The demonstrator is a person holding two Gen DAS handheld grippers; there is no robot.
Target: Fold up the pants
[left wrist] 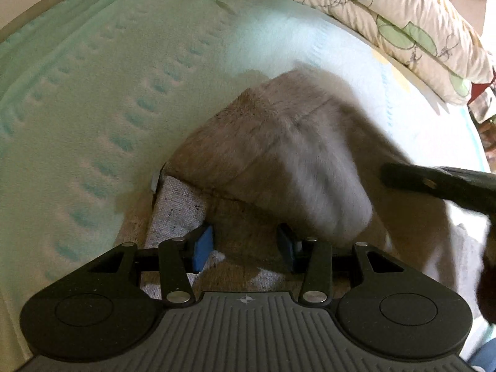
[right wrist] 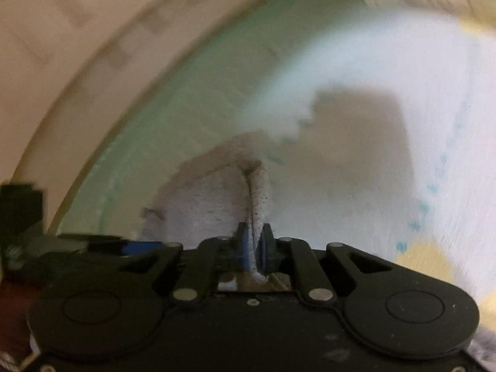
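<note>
Now the left gripper (left wrist: 245,245) hangs with its jaws apart over the grey-brown pants (left wrist: 263,155), which lie bunched right in front of it on the bed (left wrist: 93,93). The right gripper (right wrist: 255,248) is clamped on a fold of fabric. Pale green bedspread below, patterned pillows (left wrist: 403,21) along the far edge.

Dim warm light, heavy motion blur, fisheye-bent edges, bright washed-out glare patch.
</note>
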